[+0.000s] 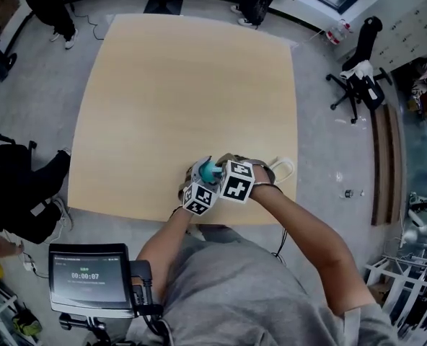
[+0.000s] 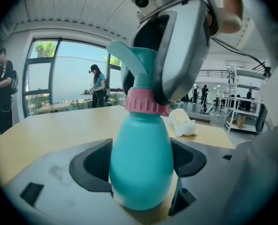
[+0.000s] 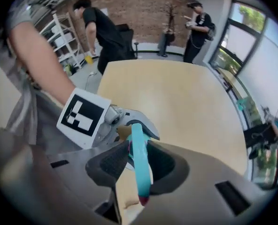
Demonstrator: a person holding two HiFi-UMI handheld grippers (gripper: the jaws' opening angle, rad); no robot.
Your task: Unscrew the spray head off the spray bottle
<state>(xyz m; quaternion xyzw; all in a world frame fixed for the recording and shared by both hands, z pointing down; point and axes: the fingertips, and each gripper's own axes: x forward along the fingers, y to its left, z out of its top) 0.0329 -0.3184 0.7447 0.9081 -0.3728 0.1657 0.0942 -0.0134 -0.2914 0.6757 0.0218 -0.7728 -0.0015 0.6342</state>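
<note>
A teal spray bottle with a pink collar stands upright near the table's front edge. My left gripper is shut on its round body, one pad on each side. The right gripper comes from above and is shut on the teal spray head, whose thin trigger part sits pinched between the dark pads. In the left gripper view the right gripper's grey finger covers the head's right side. In the head view both marker cubes, left and right, crowd around the bottle.
The wooden table stretches away from me. A white cloth-like lump lies just right of the bottle. A small screen is at my lower left. People stand around the far edges, and an office chair is at the right.
</note>
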